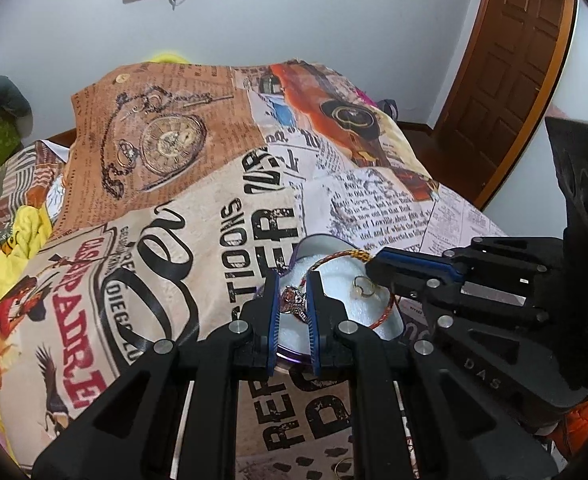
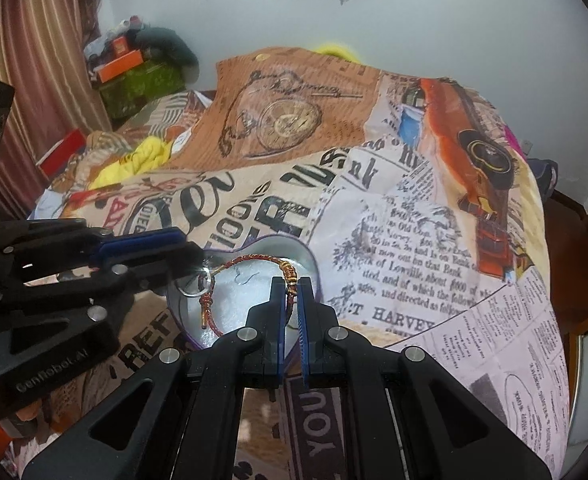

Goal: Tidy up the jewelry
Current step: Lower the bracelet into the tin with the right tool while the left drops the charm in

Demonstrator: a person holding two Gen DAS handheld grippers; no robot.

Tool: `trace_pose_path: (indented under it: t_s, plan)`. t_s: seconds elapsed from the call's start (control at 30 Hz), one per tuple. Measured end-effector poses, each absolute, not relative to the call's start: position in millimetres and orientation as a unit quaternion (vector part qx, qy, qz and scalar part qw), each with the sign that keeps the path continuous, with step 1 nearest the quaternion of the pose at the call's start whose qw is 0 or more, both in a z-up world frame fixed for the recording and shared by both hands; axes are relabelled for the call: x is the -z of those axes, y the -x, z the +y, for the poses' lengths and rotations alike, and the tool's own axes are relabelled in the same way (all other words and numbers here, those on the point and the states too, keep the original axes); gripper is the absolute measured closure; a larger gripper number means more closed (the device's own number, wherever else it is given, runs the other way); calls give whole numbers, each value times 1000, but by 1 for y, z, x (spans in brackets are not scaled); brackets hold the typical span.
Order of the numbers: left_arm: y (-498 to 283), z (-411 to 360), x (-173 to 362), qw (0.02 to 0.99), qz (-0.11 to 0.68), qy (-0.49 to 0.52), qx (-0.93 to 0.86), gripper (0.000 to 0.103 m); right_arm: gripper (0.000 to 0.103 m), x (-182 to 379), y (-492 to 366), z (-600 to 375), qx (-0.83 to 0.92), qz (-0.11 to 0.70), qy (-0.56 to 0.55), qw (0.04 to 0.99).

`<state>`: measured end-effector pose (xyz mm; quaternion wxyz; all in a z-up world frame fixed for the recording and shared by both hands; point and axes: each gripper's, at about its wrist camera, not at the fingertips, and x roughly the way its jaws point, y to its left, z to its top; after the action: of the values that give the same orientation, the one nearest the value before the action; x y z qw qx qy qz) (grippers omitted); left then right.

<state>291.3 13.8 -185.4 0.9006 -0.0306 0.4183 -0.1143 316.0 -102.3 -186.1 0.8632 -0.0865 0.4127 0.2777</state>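
Heart tin [image 2: 294, 254] on printed bedspread [image 1: 213, 208], white padding inside. Jewelled ring [image 1: 294, 300] sits between left gripper [image 1: 291, 284] fingers, pinched above tin. Red-gold cord bracelet [image 2: 249, 266] draped across tin; right gripper [image 2: 289, 292] nearly closed, clamping beaded section. Thin gold ring [image 1: 364, 286] lies on padding just beside right fingertips. Grippers close together, both over tin.
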Motion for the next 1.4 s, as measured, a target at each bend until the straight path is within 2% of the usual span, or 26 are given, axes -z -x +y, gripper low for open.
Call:
trace_pose_path:
  t_s: [0.73, 0.9, 1.4]
  plan:
    - [-296, 13, 188, 890, 437, 32, 122, 91, 97, 189, -314, -93, -292, 425, 104, 850]
    - [-293, 15, 180, 894, 432, 32, 119, 91, 94, 188, -312, -94, -293, 437, 95, 845]
    - [-262, 23, 138, 909, 403, 28, 104, 91, 92, 160, -291, -102, -282, 420, 99, 857]
